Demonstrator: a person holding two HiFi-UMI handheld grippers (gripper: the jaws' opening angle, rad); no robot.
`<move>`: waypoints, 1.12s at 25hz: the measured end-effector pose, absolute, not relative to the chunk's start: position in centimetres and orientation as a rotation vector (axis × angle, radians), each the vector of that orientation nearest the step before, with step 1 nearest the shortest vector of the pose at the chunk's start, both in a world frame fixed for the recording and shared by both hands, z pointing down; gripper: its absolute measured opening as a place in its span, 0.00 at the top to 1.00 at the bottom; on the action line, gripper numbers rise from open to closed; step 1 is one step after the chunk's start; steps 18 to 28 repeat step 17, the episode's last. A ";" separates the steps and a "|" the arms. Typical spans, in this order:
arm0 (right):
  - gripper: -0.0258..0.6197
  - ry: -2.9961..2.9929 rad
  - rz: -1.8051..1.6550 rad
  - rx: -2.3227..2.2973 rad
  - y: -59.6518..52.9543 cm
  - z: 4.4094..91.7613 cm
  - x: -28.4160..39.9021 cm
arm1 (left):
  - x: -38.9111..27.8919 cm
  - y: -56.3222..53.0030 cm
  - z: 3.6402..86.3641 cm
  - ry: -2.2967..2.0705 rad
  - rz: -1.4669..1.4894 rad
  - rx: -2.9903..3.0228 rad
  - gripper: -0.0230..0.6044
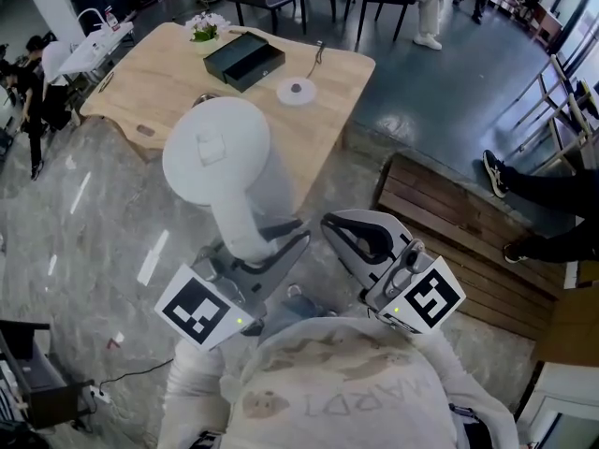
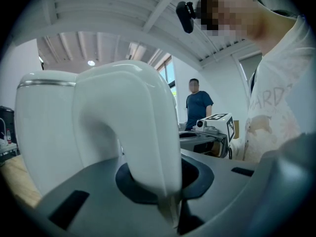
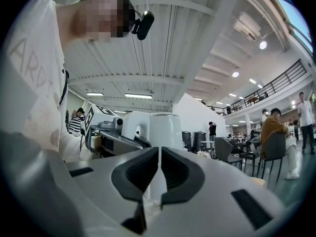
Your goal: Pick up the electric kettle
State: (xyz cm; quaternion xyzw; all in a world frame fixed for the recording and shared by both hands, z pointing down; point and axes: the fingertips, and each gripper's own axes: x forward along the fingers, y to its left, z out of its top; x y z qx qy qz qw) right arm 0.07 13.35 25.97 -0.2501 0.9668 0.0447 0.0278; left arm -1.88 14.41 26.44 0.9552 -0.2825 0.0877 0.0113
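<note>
The white electric kettle (image 1: 220,157) hangs in the air in front of the wooden table (image 1: 168,82), its lid facing up in the head view. My left gripper (image 1: 281,238) is shut on the kettle's curved handle (image 2: 148,132), which fills the gap between the jaws in the left gripper view. The kettle body (image 2: 44,127) sits left of the handle there. My right gripper (image 1: 332,224) floats just right of the kettle, shut, with nothing between its pads (image 3: 173,169). From the right gripper view the kettle (image 3: 163,127) stands beyond the jaws.
On the table lie the round white kettle base (image 1: 297,90), a black open box (image 1: 243,61) and a small flower pot (image 1: 204,28). A slatted wooden bench (image 1: 459,223) stands to the right, with a seated person's shoes (image 1: 496,171) beside it. Chairs stand behind the table.
</note>
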 end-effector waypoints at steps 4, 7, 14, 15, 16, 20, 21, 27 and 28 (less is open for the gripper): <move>0.91 2.977 0.140 -0.781 13.5 26.0 0.6 | -1.7 14.5 26.3 -0.885 0.284 2.988 0.88; 0.92 2.975 0.139 -0.781 13.3 26.0 0.7 | -1.5 14.3 26.3 -0.881 0.300 2.996 0.88; 0.92 2.972 0.139 -0.783 12.6 26.0 0.7 | -1.3 13.6 26.3 -0.877 0.292 2.992 0.88; 0.92 2.971 0.140 -0.783 12.4 26.0 0.7 | -1.4 13.4 26.3 -0.876 0.291 2.992 0.88; 0.92 2.970 0.141 -0.783 12.3 26.0 0.6 | -1.4 13.2 26.3 -0.875 0.292 2.994 0.88; 0.92 2.968 0.142 -0.783 12.1 25.9 0.5 | -1.5 13.1 26.3 -0.874 0.292 2.997 0.88; 0.92 2.968 0.142 -0.783 12.1 25.9 0.5 | -1.5 13.1 26.3 -0.874 0.292 2.997 0.88; 0.92 2.968 0.142 -0.783 12.1 25.9 0.5 | -1.5 13.1 26.3 -0.874 0.292 2.997 0.88; 0.92 2.968 0.142 -0.783 12.1 25.9 0.5 | -1.5 13.1 26.3 -0.874 0.292 2.997 0.88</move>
